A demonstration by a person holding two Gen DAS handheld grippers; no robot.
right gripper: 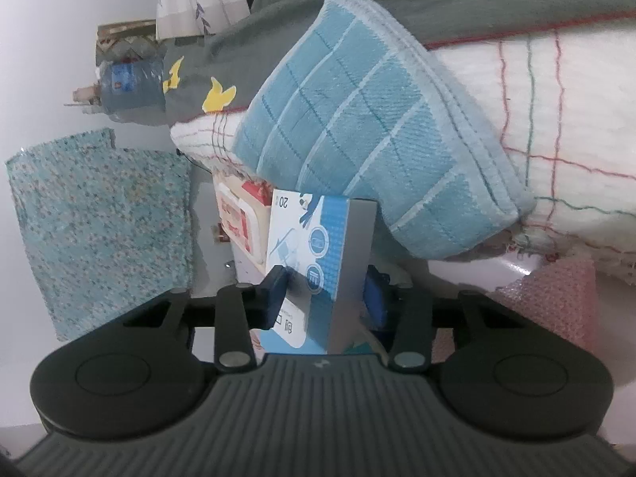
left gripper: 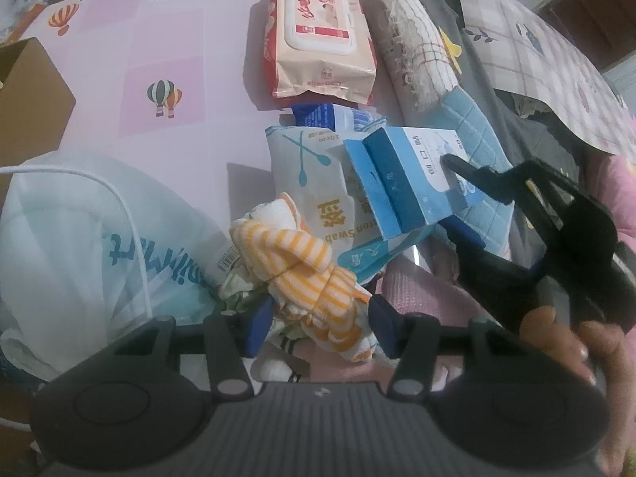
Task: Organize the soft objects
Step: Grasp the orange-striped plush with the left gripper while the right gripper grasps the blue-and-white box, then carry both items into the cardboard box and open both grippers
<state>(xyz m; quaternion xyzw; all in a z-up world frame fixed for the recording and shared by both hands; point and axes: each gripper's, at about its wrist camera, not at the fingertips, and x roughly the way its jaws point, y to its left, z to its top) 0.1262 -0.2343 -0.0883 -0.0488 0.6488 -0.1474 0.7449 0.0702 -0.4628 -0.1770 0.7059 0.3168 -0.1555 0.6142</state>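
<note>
My left gripper (left gripper: pixel 318 320) is shut on an orange-and-white striped cloth bundle (left gripper: pixel 302 266), held low over the pink bed sheet (left gripper: pixel 119 59). My right gripper (right gripper: pixel 326 290) is shut on a blue-and-white box (right gripper: pixel 314 250); in the left wrist view the same box (left gripper: pixel 405 175) sits above a cotton swab pack (left gripper: pixel 314 183), with the right gripper (left gripper: pixel 461 198) at its right end. A wet wipes pack (left gripper: pixel 318 39) lies farther back. A blue checked towel (right gripper: pixel 357 127) lies just beyond the box.
A white plastic bag (left gripper: pixel 79 246) lies at the left, with a cardboard box (left gripper: pixel 28 95) behind it. A white blanket (left gripper: pixel 413 39) and grey bedding (left gripper: pixel 477 59) pile along the right. A teal patterned cloth (right gripper: pixel 103 230) shows left in the right wrist view.
</note>
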